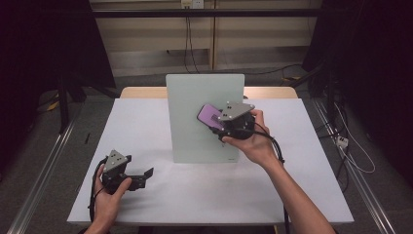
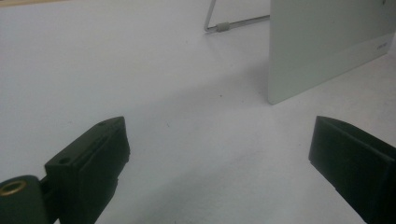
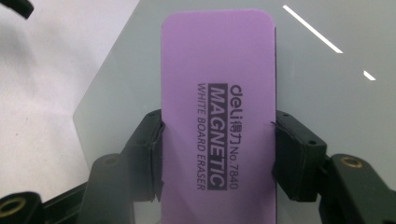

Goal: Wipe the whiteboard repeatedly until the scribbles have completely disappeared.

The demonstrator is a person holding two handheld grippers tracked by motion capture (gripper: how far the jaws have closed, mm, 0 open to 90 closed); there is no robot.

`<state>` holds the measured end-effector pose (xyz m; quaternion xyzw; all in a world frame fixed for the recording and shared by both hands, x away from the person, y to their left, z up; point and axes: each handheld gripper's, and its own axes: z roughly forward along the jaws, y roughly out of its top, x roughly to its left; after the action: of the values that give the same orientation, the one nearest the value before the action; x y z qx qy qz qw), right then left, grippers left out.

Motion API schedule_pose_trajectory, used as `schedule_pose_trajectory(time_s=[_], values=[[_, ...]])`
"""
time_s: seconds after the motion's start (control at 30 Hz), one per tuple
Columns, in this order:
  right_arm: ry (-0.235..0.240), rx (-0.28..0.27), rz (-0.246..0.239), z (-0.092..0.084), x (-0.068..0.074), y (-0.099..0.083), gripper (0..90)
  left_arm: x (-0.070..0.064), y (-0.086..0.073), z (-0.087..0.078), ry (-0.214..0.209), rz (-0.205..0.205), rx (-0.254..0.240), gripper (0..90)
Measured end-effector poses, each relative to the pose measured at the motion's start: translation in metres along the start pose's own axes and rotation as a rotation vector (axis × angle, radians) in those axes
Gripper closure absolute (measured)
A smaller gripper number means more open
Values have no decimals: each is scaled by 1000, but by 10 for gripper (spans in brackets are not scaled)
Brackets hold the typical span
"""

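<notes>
In the high view, the left gripper [image 1: 146, 174] rests idle on the white table [image 1: 160, 204], jaws apart. The right gripper [image 1: 217, 126] clamps a purple rectangular magnetic whiteboard eraser [image 1: 209, 116] against the upright pale glass whiteboard [image 1: 195, 97], ready to wipe.

In the left gripper view, nothing sits between the jaws.

In the right gripper view, the jaws pinch the eraser's [image 3: 217, 93] long edges, keeping it flat on the board.

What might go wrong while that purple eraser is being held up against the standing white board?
1. The whiteboard stands upright on a thin wire stand; pressing the eraser hard against it might tip it or slide it back.
2. The right gripper clamps the eraser only by its narrow side edges, so it might twist or slip out during a wipe.
3. The left gripper rests open on the table, apart from the board, so nothing steadies it.
</notes>
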<state>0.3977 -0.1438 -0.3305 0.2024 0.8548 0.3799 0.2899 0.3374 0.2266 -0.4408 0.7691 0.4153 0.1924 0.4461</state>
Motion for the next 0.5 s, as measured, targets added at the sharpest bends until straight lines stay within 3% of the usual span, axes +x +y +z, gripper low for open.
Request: schedule_pose_trajectory(time_s=[0.27, 0.5], values=[[59, 44, -34, 16, 20, -13, 411, 0, 0, 0, 2, 0, 0, 49], [110, 76, -32, 28, 35, -20, 411, 0, 0, 0, -1, -2, 1, 49]])
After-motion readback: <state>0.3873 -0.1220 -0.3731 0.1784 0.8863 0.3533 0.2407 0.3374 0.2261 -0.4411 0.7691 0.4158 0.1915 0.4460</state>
